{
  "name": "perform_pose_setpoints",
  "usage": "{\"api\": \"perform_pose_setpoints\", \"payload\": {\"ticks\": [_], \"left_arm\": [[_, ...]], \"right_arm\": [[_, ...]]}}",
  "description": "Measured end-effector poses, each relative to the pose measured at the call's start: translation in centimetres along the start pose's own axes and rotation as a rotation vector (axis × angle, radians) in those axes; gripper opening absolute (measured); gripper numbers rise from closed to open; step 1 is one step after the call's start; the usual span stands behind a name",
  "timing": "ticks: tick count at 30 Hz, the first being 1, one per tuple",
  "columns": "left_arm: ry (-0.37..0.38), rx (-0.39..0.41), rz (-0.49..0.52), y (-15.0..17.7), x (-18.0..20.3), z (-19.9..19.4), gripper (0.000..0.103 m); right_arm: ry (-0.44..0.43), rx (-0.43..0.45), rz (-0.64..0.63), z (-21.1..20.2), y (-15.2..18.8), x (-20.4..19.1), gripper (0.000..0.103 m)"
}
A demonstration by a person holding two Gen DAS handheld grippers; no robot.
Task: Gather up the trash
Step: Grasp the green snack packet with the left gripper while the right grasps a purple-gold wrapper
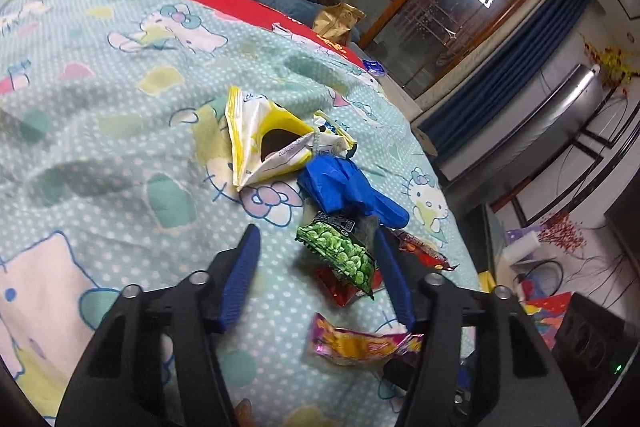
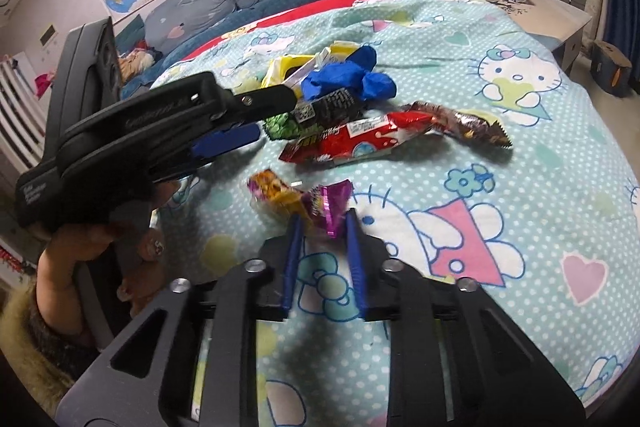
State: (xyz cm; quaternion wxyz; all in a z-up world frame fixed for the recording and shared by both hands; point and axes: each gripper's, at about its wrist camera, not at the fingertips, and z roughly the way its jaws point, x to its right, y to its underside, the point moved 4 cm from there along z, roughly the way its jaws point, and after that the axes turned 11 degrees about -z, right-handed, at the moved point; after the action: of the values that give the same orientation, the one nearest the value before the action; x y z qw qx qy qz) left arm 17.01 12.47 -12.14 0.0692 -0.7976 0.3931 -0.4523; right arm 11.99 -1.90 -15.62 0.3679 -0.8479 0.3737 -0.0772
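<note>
Roughly six crumpled wrappers lie mid-frame on the bed (image 1: pixel 100 99); left gripper (image 1: pixel 316 235) half-open around the green wrapper (image 1: pixel 344 255), right gripper (image 2: pixel 322 217) pinching the purple wrapper (image 2: pixel 320 203).

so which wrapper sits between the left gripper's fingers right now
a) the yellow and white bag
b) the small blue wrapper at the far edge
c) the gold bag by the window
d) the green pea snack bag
d: in the left wrist view the green pea snack bag lies between the blue fingers of the left gripper; the other bags lie farther off.
</note>
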Motion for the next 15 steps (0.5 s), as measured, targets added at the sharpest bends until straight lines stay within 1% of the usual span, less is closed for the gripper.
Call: {"api": "perform_pose_setpoints", "payload": {"ticks": [2,4,7,10,11,14,15], "left_arm": [[0.012,-0.009,-0.011,0.1,0.0,0.2,0.045],[0.024,-0.016,-0.015,0.3,0.1,0.1,0.035],[0.032,-0.018,-0.011,0.4,0.4,-0.1,0.030],[0.052,-0.020,-0.005,0.6,0.9,-0.5,0.017],[0.055,-0.016,0.000,0.7,1.1,-0.7,0.016],[0.063,-0.009,0.021,0.8,1.7,-1.3,0.015],[0.065,-0.009,0.027,0.8,1.9,-1.5,0.009]], "right_arm": [[-0.002,0.002,0.002,-0.2,0.1,0.0,0.012],[0.000,0.008,0.003,-0.5,0.2,0.0,0.011],[0.002,0.016,0.003,-1.1,0.2,0.2,0.010],[0.005,0.023,0.006,-1.7,0.3,0.3,0.010],[0.007,0.024,0.006,-1.8,0.4,0.4,0.010],[0.013,0.027,0.009,-2.3,0.5,0.6,0.010],[0.014,0.028,0.010,-2.4,0.5,0.7,0.009]]}}
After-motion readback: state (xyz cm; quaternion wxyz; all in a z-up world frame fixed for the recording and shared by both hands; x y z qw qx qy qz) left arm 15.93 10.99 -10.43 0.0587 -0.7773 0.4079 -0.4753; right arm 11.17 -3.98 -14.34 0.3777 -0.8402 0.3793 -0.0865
